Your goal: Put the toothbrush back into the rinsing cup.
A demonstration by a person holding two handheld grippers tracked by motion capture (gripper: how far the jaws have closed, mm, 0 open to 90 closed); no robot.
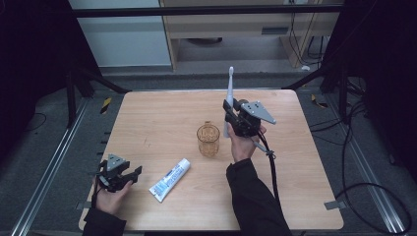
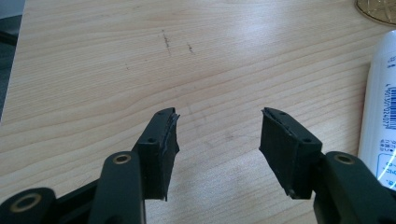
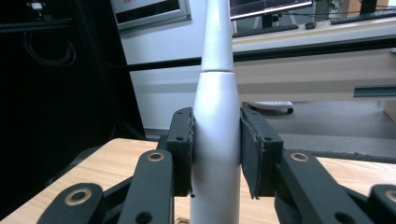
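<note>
The white toothbrush (image 1: 229,93) is being kept upright, clamped by the right gripper (image 1: 229,114) fingers (image 3: 182,149) at three o'clock of the amber cup (image 1: 208,140), probably for dropping in, while the left gripper (image 1: 129,173) fingers are being held apart over the desk (image 1: 162,118).

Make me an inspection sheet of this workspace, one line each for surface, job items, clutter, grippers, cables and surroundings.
Surface: wooden table, a few faint dark marks.
Job's things: white toothbrush held upright beside the amber cup; toothpaste tube lying flat near the front edge.
Clutter: nothing seen.
Grippers: left hand-held gripper open, nothing between its jaws, low over the table; right hand-held gripper shut on the toothbrush handle.
Cables: black cable trails from the right hand-held gripper; more cables on the floor at right.
Surroundings: metal frame rails, grey floor, a wooden cabinet behind the table.
</note>
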